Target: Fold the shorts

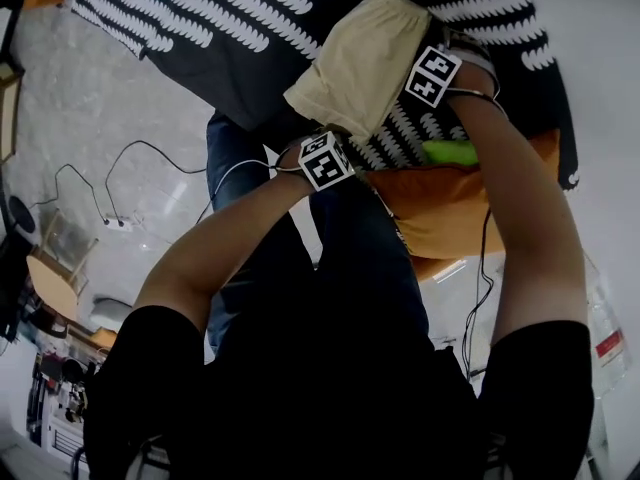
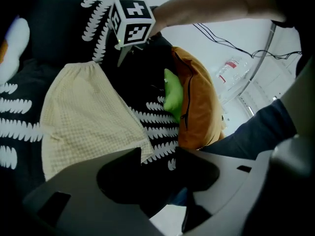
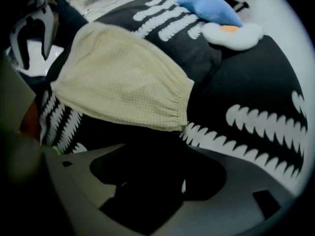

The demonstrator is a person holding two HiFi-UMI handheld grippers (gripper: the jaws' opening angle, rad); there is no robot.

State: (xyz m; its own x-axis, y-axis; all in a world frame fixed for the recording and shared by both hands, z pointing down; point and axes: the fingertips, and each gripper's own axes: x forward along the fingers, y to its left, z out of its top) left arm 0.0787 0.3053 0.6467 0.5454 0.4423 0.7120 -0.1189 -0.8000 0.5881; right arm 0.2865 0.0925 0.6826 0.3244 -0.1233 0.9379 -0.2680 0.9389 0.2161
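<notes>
The pale yellow shorts (image 1: 360, 60) lie folded into a compact rectangle on a black cloth with white leaf print (image 1: 230, 28). In the left gripper view the shorts (image 2: 83, 112) lie just ahead and to the left of my left gripper (image 2: 156, 157), whose jaws stand apart with only the black cloth showing between them. In the right gripper view the gathered waistband (image 3: 174, 109) lies just beyond my right gripper (image 3: 157, 149), which is open and holds nothing. Both marker cubes, left (image 1: 325, 160) and right (image 1: 432, 75), sit at the near edge of the shorts.
An orange cushion (image 1: 440, 203) with a green object (image 1: 450, 151) sits at the near right of the cloth. A blue and white soft toy (image 3: 216, 14) lies at the far side. Cables (image 1: 110, 183) run across the pale floor at the left. The person's legs (image 1: 340, 268) are below.
</notes>
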